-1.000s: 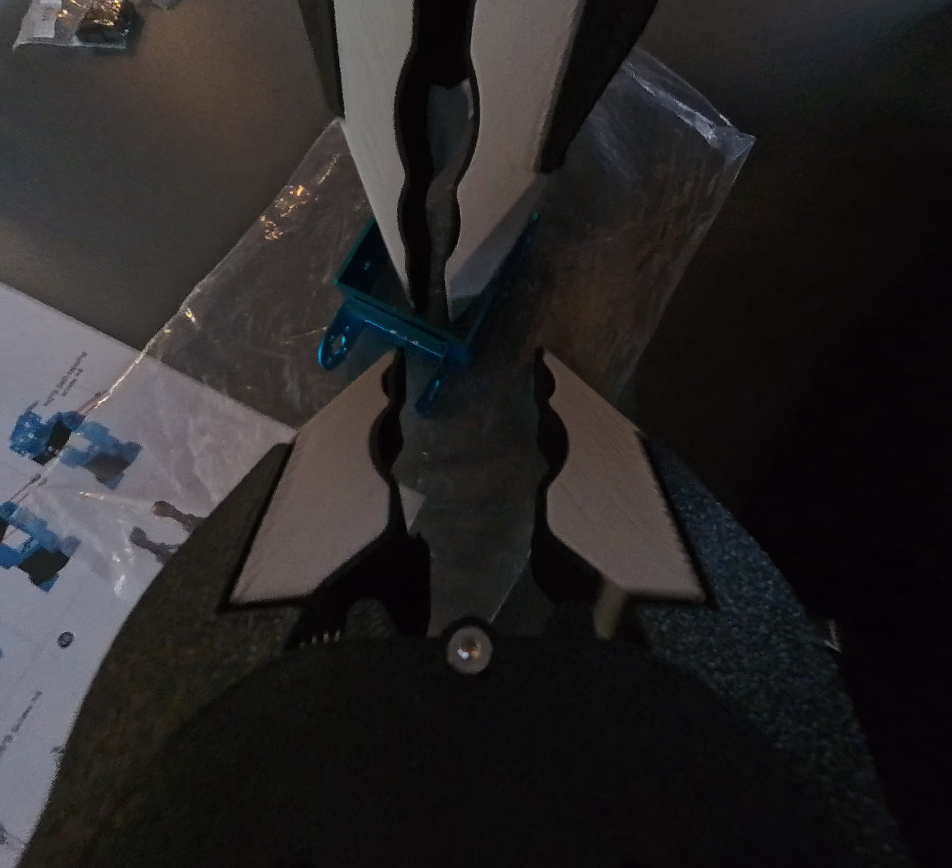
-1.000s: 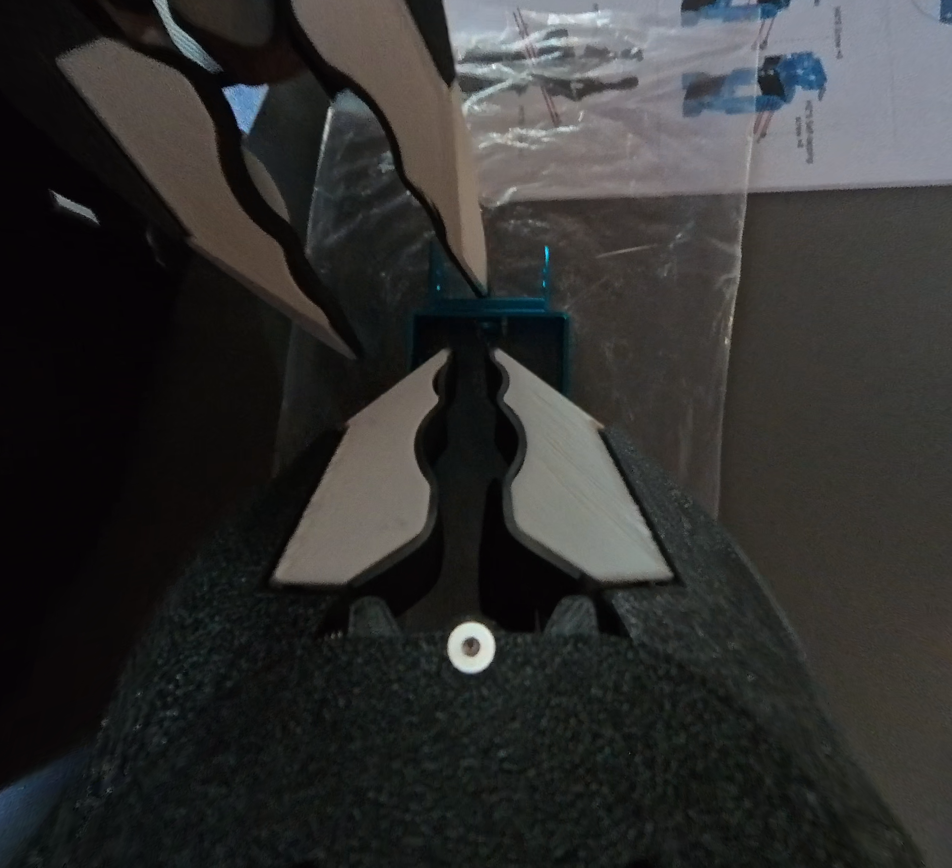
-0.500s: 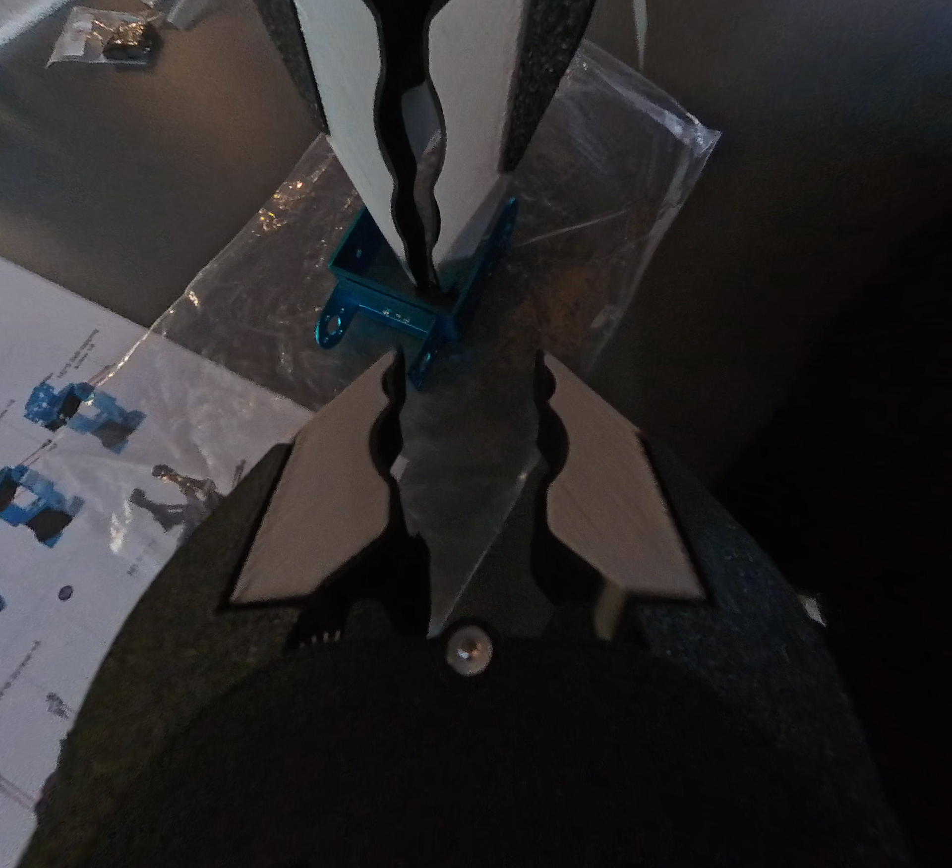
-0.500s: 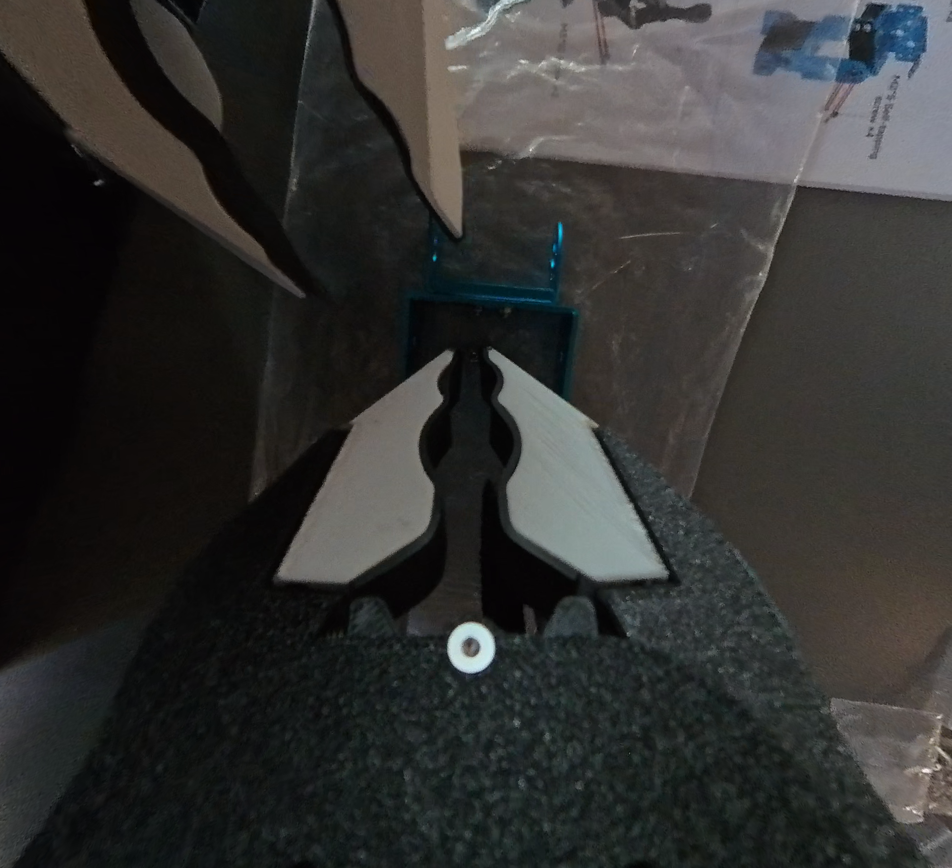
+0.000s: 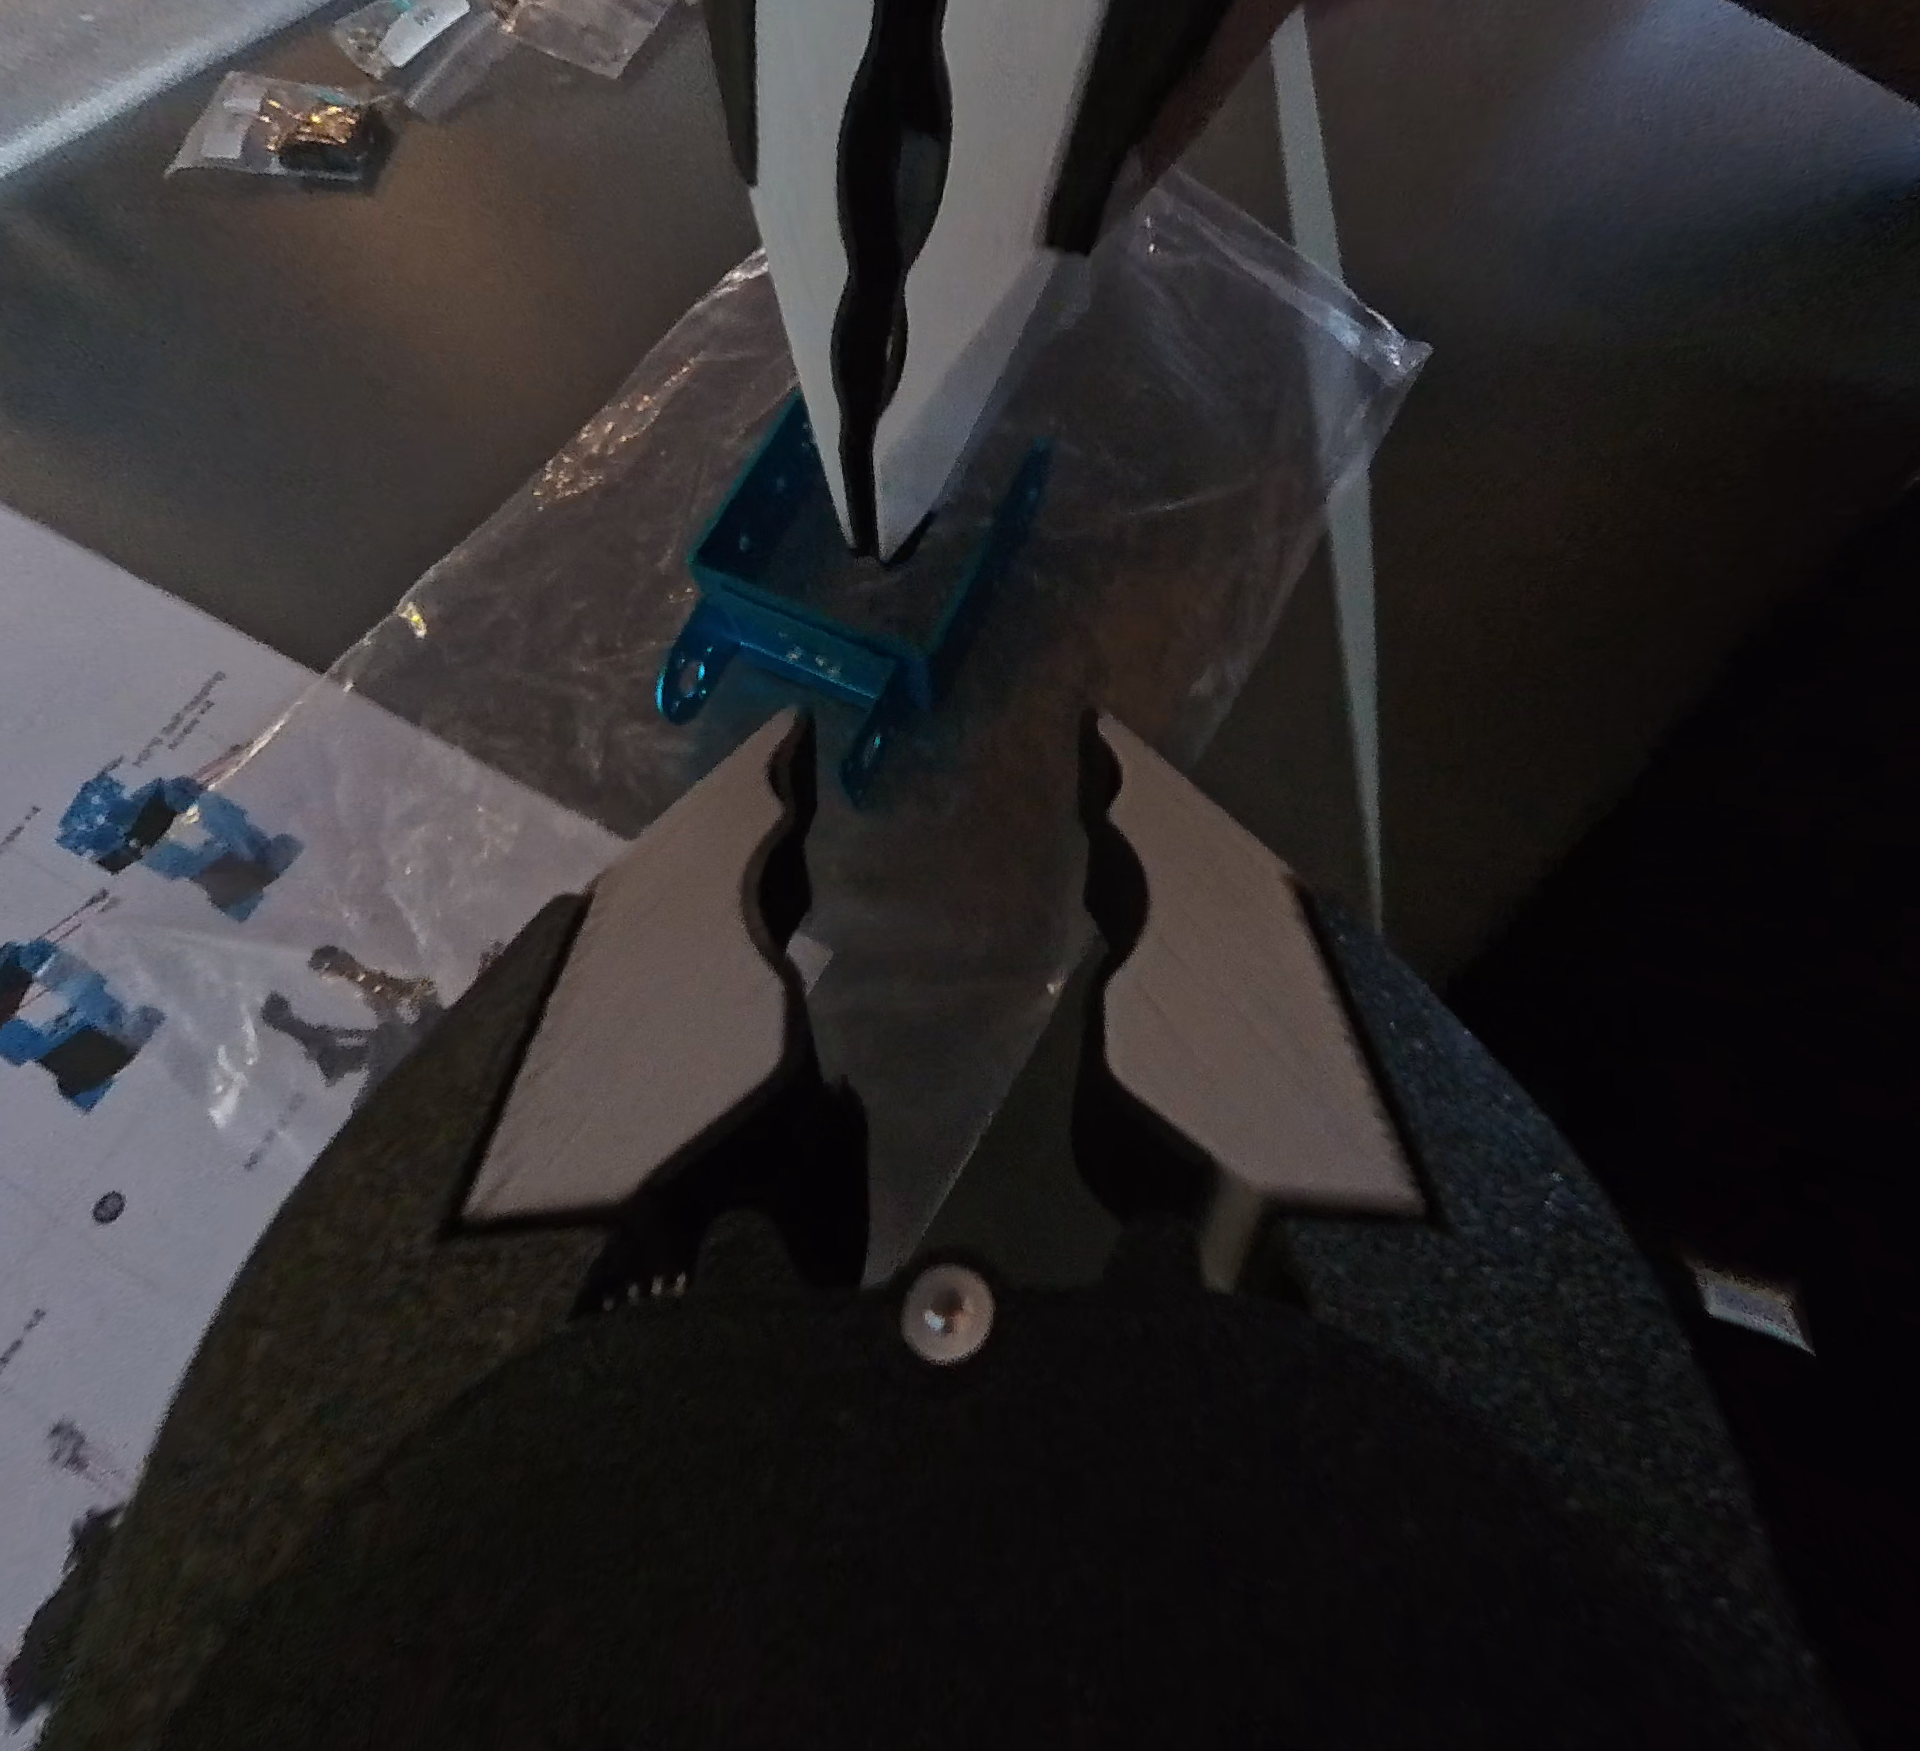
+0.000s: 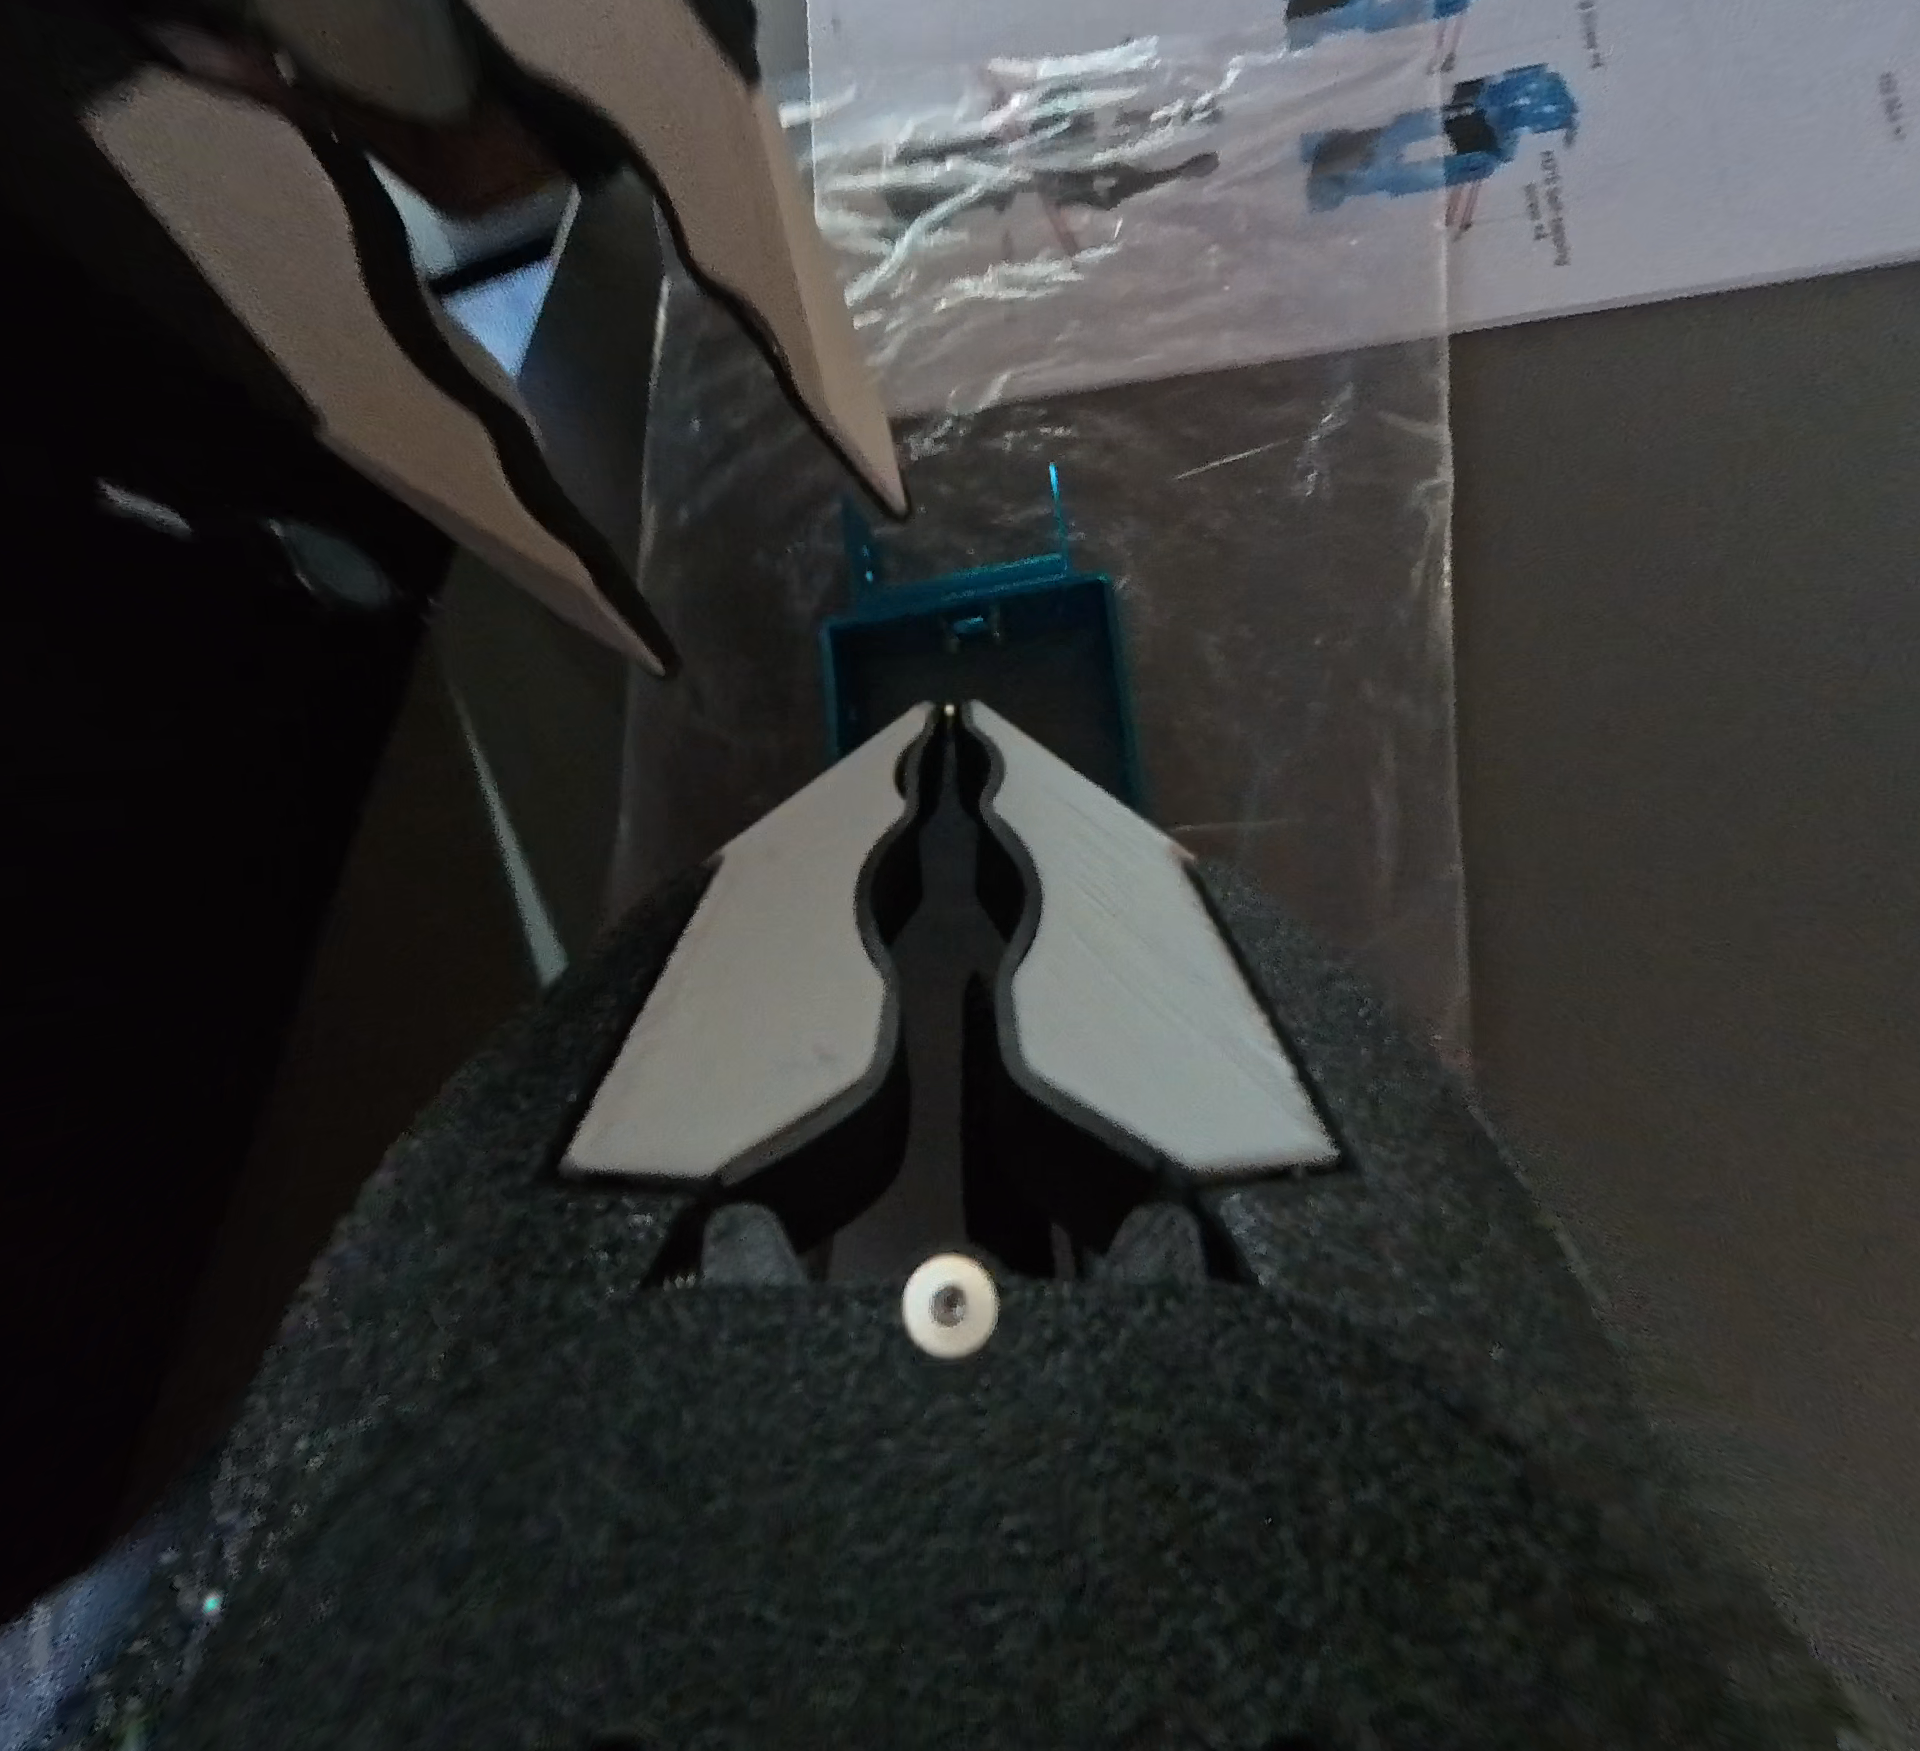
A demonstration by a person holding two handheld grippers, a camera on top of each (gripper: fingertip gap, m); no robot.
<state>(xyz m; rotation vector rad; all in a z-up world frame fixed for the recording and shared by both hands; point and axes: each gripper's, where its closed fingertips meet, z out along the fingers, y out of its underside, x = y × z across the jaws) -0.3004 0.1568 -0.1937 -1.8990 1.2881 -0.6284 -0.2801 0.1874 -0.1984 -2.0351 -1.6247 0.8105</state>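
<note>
Lifted a little since a second ago, your right tongs (image 6: 948, 712) are nearly closed on something tiny (too small to name) over the blue bracket (image 5: 821, 631) on its plastic bag (image 5: 1226, 413), while your left tongs (image 5: 945, 745) gape empty beside it, ready to steady.

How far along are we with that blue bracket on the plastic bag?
Done: blue bracket lies on the plastic bag. In hand: right gripper, tips pinched shut, reaches inside it; left gripper open just short of it. Left: small packets lie untouched behind.
</note>
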